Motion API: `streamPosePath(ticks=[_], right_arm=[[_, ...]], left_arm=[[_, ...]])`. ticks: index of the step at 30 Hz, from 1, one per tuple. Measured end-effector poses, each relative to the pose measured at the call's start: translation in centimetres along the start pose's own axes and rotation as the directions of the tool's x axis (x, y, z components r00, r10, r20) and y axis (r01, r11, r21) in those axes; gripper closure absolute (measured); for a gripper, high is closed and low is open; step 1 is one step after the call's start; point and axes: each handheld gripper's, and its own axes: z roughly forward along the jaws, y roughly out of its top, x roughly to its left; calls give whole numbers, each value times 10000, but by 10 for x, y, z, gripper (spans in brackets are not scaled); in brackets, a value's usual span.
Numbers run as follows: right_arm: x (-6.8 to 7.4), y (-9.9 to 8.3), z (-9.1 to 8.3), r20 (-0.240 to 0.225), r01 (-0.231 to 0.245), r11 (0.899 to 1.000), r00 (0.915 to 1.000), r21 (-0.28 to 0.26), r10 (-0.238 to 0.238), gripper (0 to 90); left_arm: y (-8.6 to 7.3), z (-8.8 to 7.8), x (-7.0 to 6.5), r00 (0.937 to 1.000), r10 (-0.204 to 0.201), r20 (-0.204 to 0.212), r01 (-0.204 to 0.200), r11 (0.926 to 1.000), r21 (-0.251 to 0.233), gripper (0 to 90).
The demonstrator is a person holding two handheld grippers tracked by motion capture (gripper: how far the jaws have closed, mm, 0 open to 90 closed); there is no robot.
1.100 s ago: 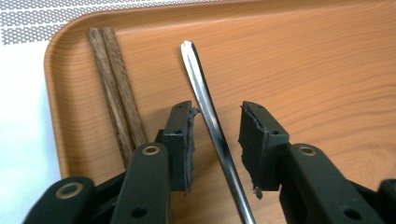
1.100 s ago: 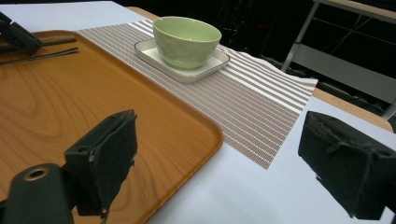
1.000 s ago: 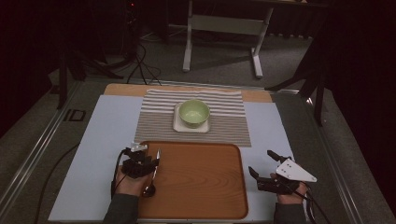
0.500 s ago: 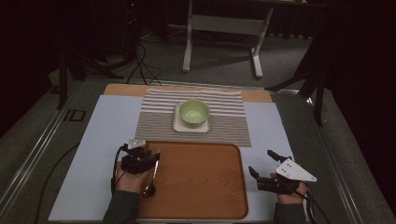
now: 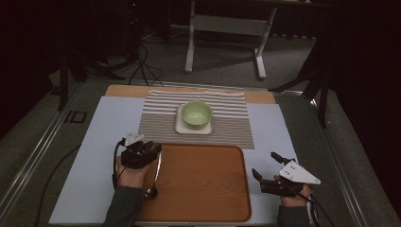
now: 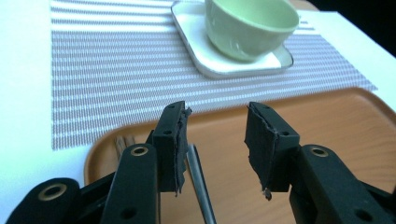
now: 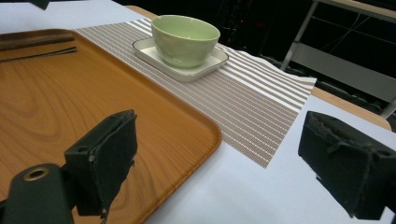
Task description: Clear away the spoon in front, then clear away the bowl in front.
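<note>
My left gripper (image 6: 215, 140) hides part of the slim metal spoon (image 5: 155, 176); jaws spread, just been opening, gripping nothing.

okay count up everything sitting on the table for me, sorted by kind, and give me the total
Green ceramic bowl: 1
White square plate: 1
Striped woven placemat: 1
Brown wooden tray: 1
Long-handled metal spoon: 1
Dark chopsticks on the tray: 1 pair
Total: 6
</note>
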Motion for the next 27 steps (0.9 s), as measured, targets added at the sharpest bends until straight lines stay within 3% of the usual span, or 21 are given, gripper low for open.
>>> streamPosePath(ticks=[2,8,10,18,27], right_arm=[[0,0,0,5,4,10000,10000,4,-4,112],[0,0,0,6,2,10000,10000,-4,-2,112],[0,0,0,8,3,10000,10000,-3,-3,112],[0,0,-1,17,-31,10000,10000,-9,31,112],[0,0,-1,35,-33,10000,10000,9,33,112]], left_arm=[[3,1,0,10000,10,1,-10,9999,-111,577],[14,9,-5,9984,564,94,-559,9972,-488,564],[19,14,-8,9953,959,121,-951,9939,-556,557],[44,33,-17,9861,1645,236,-1626,9845,-652,529],[70,50,-13,9856,1674,256,-1644,9820,-929,511]])
